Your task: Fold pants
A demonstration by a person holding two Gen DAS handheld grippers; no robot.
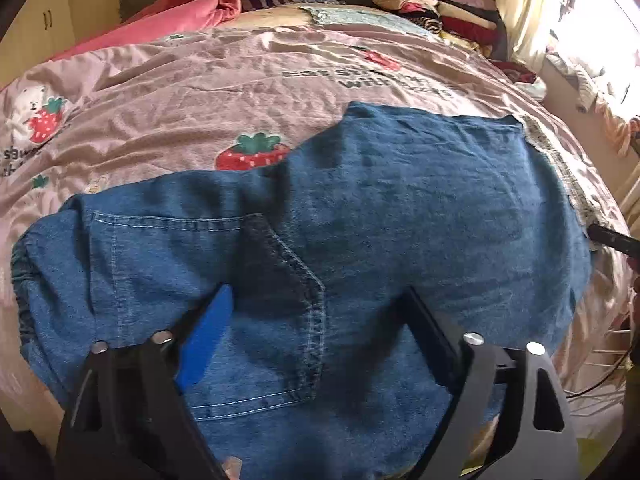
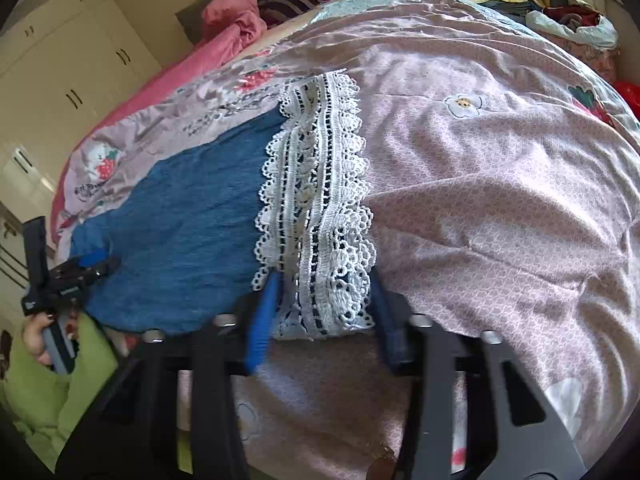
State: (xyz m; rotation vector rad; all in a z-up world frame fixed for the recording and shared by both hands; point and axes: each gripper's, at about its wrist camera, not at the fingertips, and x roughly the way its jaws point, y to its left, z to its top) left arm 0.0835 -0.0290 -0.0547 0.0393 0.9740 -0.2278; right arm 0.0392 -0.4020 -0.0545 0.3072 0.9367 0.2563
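Observation:
Blue denim pants (image 1: 380, 216) lie flat on the pink strawberry-print bedspread (image 1: 208, 92), back pocket (image 1: 276, 312) up and waistband to the left. My left gripper (image 1: 316, 296) is open, its jaws set wide just over the pocket. In the right wrist view the pants (image 2: 192, 216) end in a white lace hem (image 2: 320, 208). My right gripper (image 2: 324, 280) is open, its blue fingers (image 2: 264, 316) on either side of the lace hem's near corner. The left gripper also shows in the right wrist view (image 2: 86, 266), and the right gripper's tip shows in the left wrist view (image 1: 612, 238).
A crumpled pink blanket (image 1: 192, 4) lies at the bed's head. A stack of folded clothes (image 1: 440, 4) stands at the far right corner. White cupboards (image 2: 68, 64) line the left wall. Green fabric (image 2: 44, 392) hangs at the bed's near left edge.

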